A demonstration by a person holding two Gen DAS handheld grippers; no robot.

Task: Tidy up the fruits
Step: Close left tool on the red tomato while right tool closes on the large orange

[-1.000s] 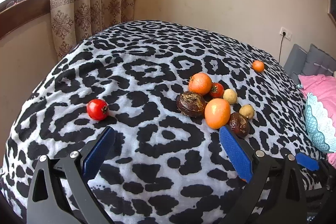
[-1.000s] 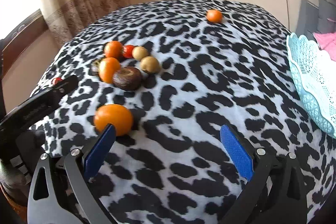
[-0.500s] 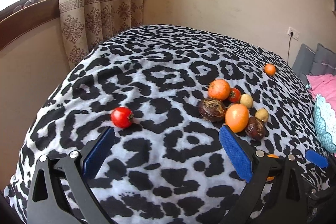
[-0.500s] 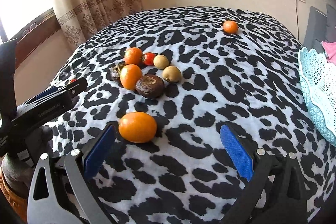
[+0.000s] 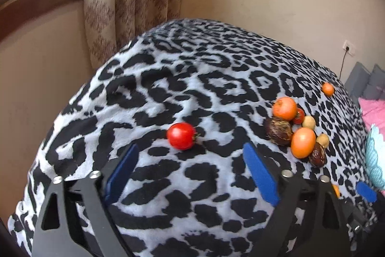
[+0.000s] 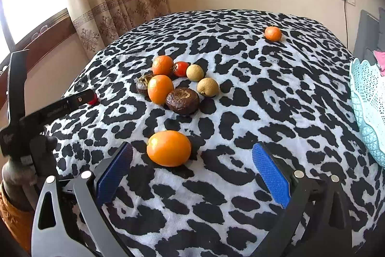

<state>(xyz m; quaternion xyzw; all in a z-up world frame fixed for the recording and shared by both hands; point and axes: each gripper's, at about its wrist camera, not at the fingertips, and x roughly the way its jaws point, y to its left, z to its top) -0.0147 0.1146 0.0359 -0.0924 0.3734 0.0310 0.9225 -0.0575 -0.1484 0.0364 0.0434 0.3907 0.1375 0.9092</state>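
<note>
**Left wrist view and right wrist view: both tongs wide over fruit on the bed**

Left wrist view: the left tongs (image 5: 189, 160) stand wide apart with nothing between the blue pads, their jaws having just been closing a little; a red tomato (image 5: 181, 139) lies on the leopard-print bed cover (image 5: 168, 78) just beyond the tips, nearer the left pad; well to the right sits a cluster of fruit (image 5: 296, 129), oranges, brown fruits, small pale ones and a second tomato packed close together; a small orange (image 5: 328, 89) lies alone farther back; a turquoise basket (image 5: 376, 160) shows at the right edge.

Right wrist view: the right tongs (image 6: 191, 164) gape open and hold nothing; a large orange (image 6: 169, 148) rests on the cover just ahead of the left pad, not touched; the cluster lies beyond it; the basket stands at the right, apart from all the fruit.
</note>
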